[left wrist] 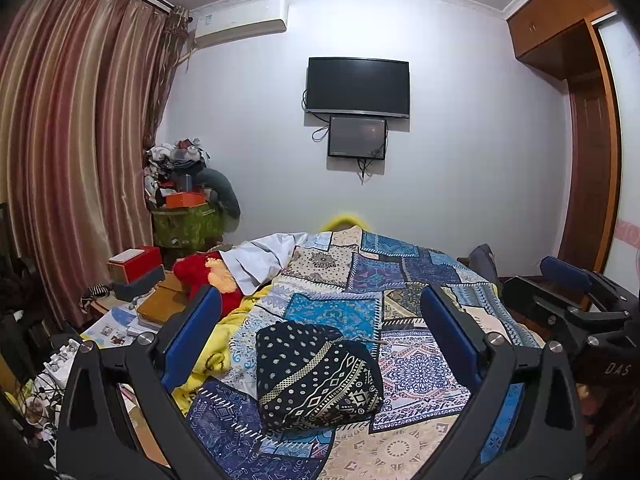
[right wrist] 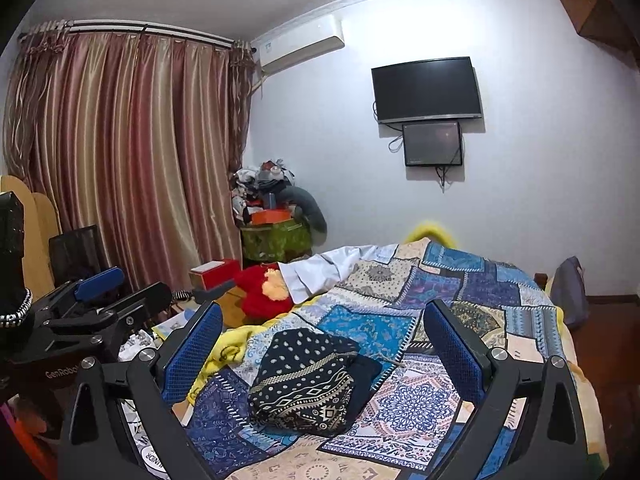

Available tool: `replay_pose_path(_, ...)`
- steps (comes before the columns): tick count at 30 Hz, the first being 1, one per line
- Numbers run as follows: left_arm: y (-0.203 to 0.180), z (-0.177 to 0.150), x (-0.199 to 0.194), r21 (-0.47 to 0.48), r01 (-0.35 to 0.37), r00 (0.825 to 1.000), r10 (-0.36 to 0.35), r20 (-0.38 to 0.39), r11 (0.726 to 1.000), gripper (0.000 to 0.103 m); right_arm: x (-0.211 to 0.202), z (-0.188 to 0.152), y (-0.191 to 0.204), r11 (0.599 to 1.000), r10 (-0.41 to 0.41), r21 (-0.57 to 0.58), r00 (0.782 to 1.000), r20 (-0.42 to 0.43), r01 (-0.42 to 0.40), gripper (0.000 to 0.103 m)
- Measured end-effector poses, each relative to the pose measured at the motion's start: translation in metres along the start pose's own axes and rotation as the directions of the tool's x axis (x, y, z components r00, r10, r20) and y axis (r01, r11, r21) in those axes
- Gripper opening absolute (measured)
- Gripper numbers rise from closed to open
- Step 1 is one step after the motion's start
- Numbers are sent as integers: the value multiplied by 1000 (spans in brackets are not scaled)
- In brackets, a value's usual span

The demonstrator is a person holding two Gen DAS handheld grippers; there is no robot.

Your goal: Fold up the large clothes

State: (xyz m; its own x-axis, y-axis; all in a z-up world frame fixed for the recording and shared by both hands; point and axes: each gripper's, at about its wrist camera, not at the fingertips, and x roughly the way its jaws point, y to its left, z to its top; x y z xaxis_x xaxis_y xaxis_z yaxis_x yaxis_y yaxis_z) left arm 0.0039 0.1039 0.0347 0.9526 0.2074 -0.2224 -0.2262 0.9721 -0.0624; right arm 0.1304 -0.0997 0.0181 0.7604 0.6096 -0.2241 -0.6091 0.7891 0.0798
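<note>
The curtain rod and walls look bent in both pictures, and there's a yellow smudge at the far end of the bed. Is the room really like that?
Likely not: in the left wrist view the curtain bows and black corners frame the image, typical fisheye distortion; in the right wrist view the curtain rod curves likewise. The yellow smudge is soft and blurred in both views, so what it is cannot be told.
</note>
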Motion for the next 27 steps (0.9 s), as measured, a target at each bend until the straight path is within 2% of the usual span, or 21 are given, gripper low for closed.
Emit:
replay_pose_path(14, 5, 0, 3, -7, 16, 1000, -16, -3, 1000, 101, -3, 2, 1, 1000, 5, -1, 1000, 11, -5, 101)
replay_pose_path(27, 9, 2, 9, -37, 39, 999, -41, -36, 999, 101, -4, -1, 1, 1000, -4, 1, 1000, 17, 4, 103)
